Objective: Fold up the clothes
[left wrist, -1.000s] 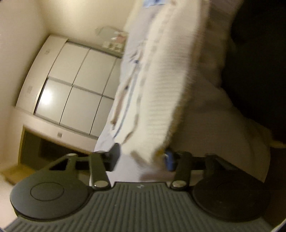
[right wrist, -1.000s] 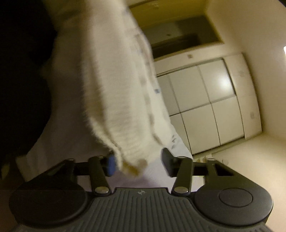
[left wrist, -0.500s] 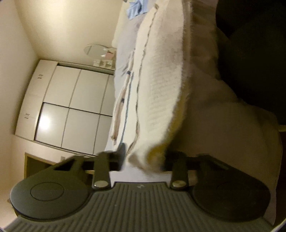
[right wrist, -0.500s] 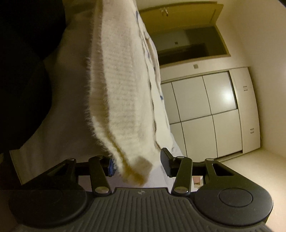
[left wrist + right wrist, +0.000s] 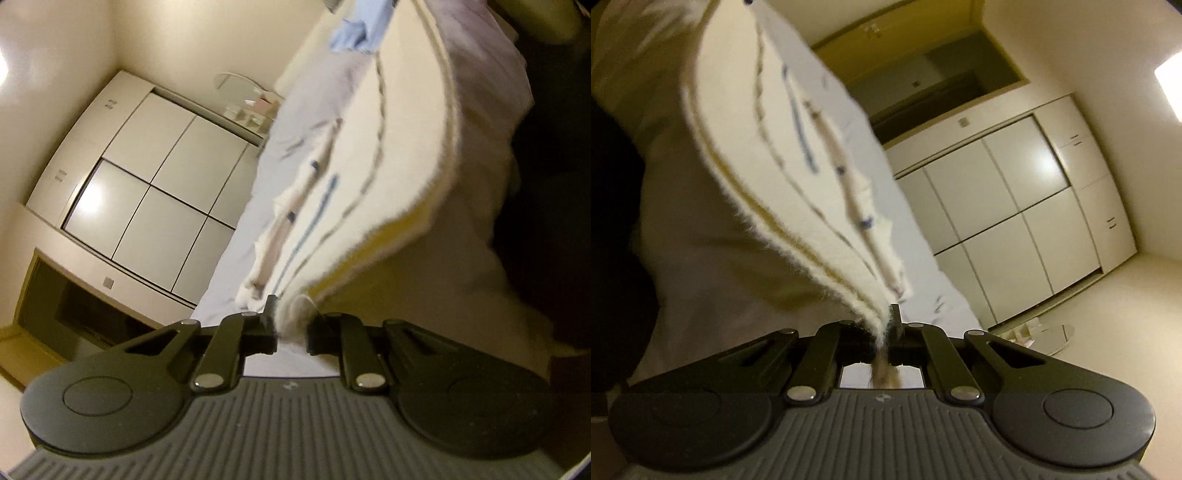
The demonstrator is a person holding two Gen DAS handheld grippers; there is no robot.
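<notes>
Right gripper [image 5: 886, 334] is clamped tight on the fuzzy cream garment [image 5: 768, 155], jaws pinched on a corner of its fringed edge, cloth fanning up and away. Left gripper [image 5: 291, 328] bites the garment [image 5: 388, 155] too, fingers nearly together on a bunched corner. The garment hangs stretched above the pale sheet [image 5: 236, 266]. White cabinet doors [image 5: 1008, 206] fill the far wall.

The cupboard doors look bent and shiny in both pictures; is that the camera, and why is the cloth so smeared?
Left wrist view: fisheye bows the cupboard doors, a glare patch sits on one panel, and the cream garment is motion-blurred. Right wrist view: same bowing and glare on the doors; the garment's fuzzy edge is sharper near the gripper.
</notes>
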